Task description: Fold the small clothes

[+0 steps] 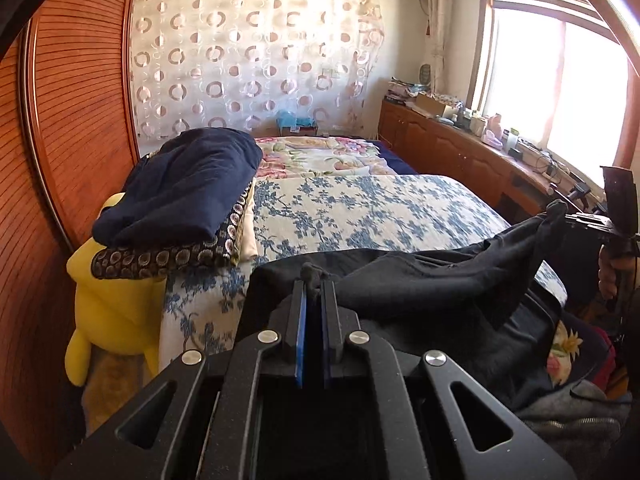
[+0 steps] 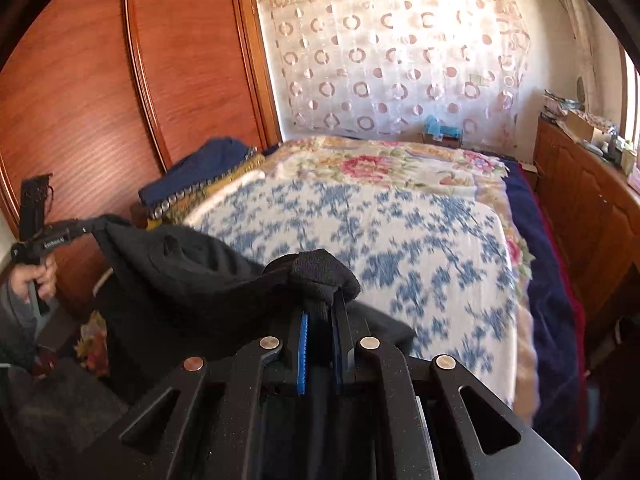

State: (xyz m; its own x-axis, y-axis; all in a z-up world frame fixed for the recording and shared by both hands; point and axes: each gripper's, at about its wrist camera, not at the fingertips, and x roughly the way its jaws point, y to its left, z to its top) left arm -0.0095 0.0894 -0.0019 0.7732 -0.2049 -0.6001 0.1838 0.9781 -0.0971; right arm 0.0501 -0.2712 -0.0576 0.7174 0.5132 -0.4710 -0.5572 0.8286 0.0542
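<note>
A black garment (image 1: 440, 280) hangs stretched between both grippers over the near end of the bed. My left gripper (image 1: 314, 284) is shut on one corner, a small tuft of cloth poking out above its blue pads. The right gripper (image 1: 568, 220) shows at the right edge of the left wrist view, pinching the other corner. In the right wrist view the black garment (image 2: 192, 272) drapes leftwards from my right gripper (image 2: 324, 300), which is shut on a bunched corner. The left gripper (image 2: 86, 232) appears at far left, held by a hand (image 2: 34, 280).
The bed (image 1: 360, 208) has a blue-and-white floral cover. A folded navy garment (image 1: 180, 188) lies on a stack at the bed's left side, above a yellow plush toy (image 1: 116, 308). A wooden wardrobe (image 2: 120, 80) stands left, a cluttered wooden cabinet (image 1: 460, 148) under the window right.
</note>
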